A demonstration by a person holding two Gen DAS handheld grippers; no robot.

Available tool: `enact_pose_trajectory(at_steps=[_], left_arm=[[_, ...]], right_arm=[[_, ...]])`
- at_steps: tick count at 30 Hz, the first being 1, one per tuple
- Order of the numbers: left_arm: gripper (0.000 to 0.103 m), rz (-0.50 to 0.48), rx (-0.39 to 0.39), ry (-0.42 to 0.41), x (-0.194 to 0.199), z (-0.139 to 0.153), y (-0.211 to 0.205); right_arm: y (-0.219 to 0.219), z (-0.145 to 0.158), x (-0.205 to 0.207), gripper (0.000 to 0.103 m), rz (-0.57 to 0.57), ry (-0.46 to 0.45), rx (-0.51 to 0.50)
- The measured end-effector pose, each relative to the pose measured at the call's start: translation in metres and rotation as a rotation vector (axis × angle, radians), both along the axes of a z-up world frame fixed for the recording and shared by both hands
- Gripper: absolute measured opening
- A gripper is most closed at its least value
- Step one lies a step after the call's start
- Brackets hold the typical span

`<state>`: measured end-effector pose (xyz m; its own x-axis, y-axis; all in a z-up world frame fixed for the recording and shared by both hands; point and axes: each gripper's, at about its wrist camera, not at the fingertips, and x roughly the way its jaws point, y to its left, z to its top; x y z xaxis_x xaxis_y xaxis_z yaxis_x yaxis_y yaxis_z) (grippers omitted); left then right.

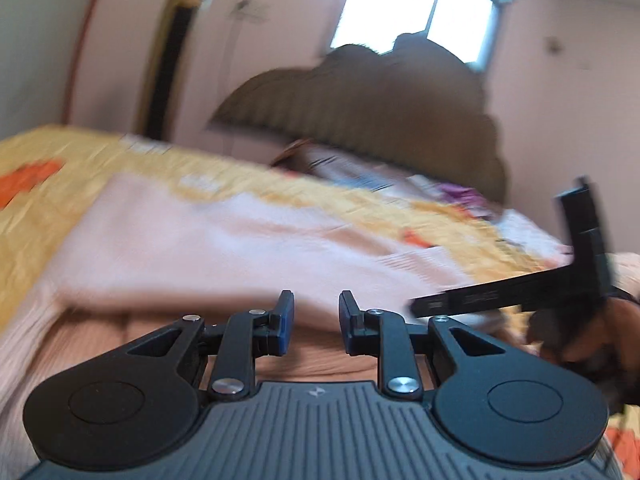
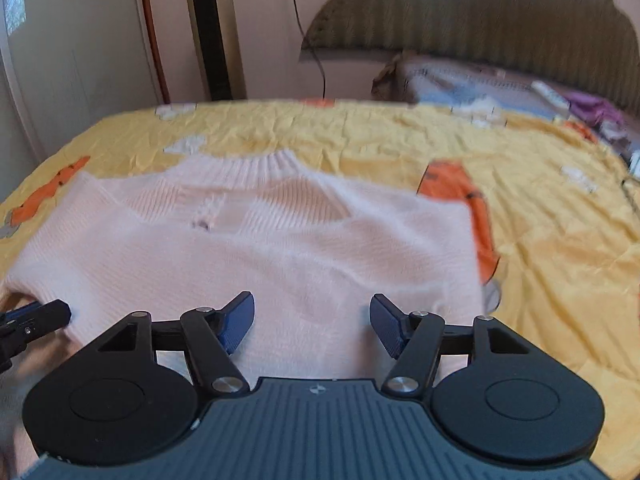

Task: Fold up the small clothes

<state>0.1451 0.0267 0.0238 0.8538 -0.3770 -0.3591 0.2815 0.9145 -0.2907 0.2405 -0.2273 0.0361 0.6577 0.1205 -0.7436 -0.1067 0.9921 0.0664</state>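
Note:
A pale pink knit sweater (image 2: 280,248) lies spread on a yellow bedspread (image 2: 540,220), ribbed collar pointing away from me. My right gripper (image 2: 312,320) hangs over its near hem, open, with no fabric pinched between the blue pads. My left gripper (image 1: 316,320) is at the sweater's (image 1: 220,248) near left edge. Its jaws are only narrowly apart, with knit fabric between them that stays sharp while the room blurs. In the right wrist view the left gripper (image 2: 48,316) meets the curled left edge. In the left wrist view the right gripper's black frame (image 1: 500,300) and a hand (image 1: 580,332) show at the right.
A dark scalloped headboard (image 2: 480,20) stands at the far end, with a heap of other clothes (image 2: 480,92) below it. Orange patches (image 2: 460,188) mark the bedspread. A wall, a dark upright strip (image 2: 212,32) and a hanging cable (image 2: 316,52) lie beyond the bed's left side.

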Motion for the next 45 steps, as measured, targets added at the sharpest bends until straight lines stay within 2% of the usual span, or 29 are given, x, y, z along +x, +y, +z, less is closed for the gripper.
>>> enact_pose_trajectory(at_steps=[1,2,4,6,7,8,11,13,15,18,20,22,24,27,28,30,32,36,40,42,44,45], left_arm=[[0.024,-0.078,-0.013,-0.005,-0.003,0.001,-0.003],[0.024,-0.14,-0.025,0.0,-0.005,0.001,-0.006],[0.025,-0.149,0.01,-0.05,-0.012,0.003,-0.015],[0.054,-0.048,0.08,-0.094,-0.016,0.005,-0.021],[0.085,-0.001,0.075,-0.063,-0.011,0.004,-0.017],[0.09,0.034,0.044,-0.029,-0.006,0.002,-0.011],[0.09,0.103,-0.071,0.116,0.016,-0.006,0.016],[0.09,0.122,-0.099,0.17,0.026,-0.016,0.025],[0.09,0.12,-0.093,0.16,0.026,-0.016,0.025],[0.091,0.125,-0.038,0.141,0.025,-0.017,0.017],[0.095,0.12,-0.015,0.133,0.025,-0.017,0.014],[0.096,0.121,-0.009,0.13,0.026,-0.017,0.011],[0.096,0.125,-0.01,0.126,0.027,-0.017,0.011],[0.096,0.142,-0.027,0.113,0.026,-0.016,0.012],[0.096,0.154,-0.033,0.105,0.024,-0.016,0.013],[0.096,0.203,-0.033,0.092,0.016,-0.011,0.015],[0.096,0.268,0.0,0.098,-0.005,0.001,0.017],[0.097,0.246,0.013,0.074,-0.078,0.017,0.035],[0.097,0.324,0.073,0.055,-0.156,0.018,0.07],[0.097,0.394,0.022,0.1,-0.185,0.014,0.097],[0.097,0.466,-0.093,0.166,-0.207,0.007,0.13],[0.097,0.492,-0.153,0.202,-0.215,0.003,0.144]], right_arm=[[-0.001,-0.008,-0.001,0.067,0.001,0.007,-0.009],[-0.003,-0.011,-0.007,0.066,0.023,-0.036,-0.016],[-0.007,-0.011,-0.011,0.061,0.008,-0.045,0.004],[-0.01,-0.01,-0.01,0.059,0.002,-0.044,0.008],[-0.013,-0.01,-0.009,0.057,-0.001,-0.043,0.012],[-0.015,-0.009,-0.009,0.056,-0.008,-0.042,0.023],[-0.016,-0.013,-0.013,0.057,0.003,-0.058,0.015],[-0.017,-0.016,-0.016,0.058,0.012,-0.08,0.011],[-0.017,-0.015,-0.019,0.058,0.008,-0.087,0.016],[-0.014,-0.002,-0.034,0.059,-0.039,-0.092,0.012],[-0.017,0.013,-0.063,0.065,-0.061,-0.134,0.066],[-0.025,0.022,-0.1,0.082,-0.045,-0.158,0.163],[-0.031,0.017,-0.132,0.088,-0.022,-0.103,0.231],[-0.03,-0.011,-0.175,0.085,-0.012,0.019,0.173],[-0.027,-0.012,-0.198,0.087,0.016,-0.064,0.118],[-0.024,-0.014,-0.228,0.088,0.018,-0.066,0.049],[-0.027,-0.01,-0.259,0.089,0.014,-0.093,0.044],[-0.04,0.006,-0.299,0.09,-0.024,-0.143,0.089],[-0.071,0.011,-0.322,0.091,-0.1,-0.149,0.23],[-0.089,0.003,-0.322,0.091,-0.136,-0.086,0.336],[-0.102,-0.011,-0.319,0.084,-0.151,0.004,0.455],[-0.106,-0.013,-0.318,0.083,-0.149,0.006,0.486]])
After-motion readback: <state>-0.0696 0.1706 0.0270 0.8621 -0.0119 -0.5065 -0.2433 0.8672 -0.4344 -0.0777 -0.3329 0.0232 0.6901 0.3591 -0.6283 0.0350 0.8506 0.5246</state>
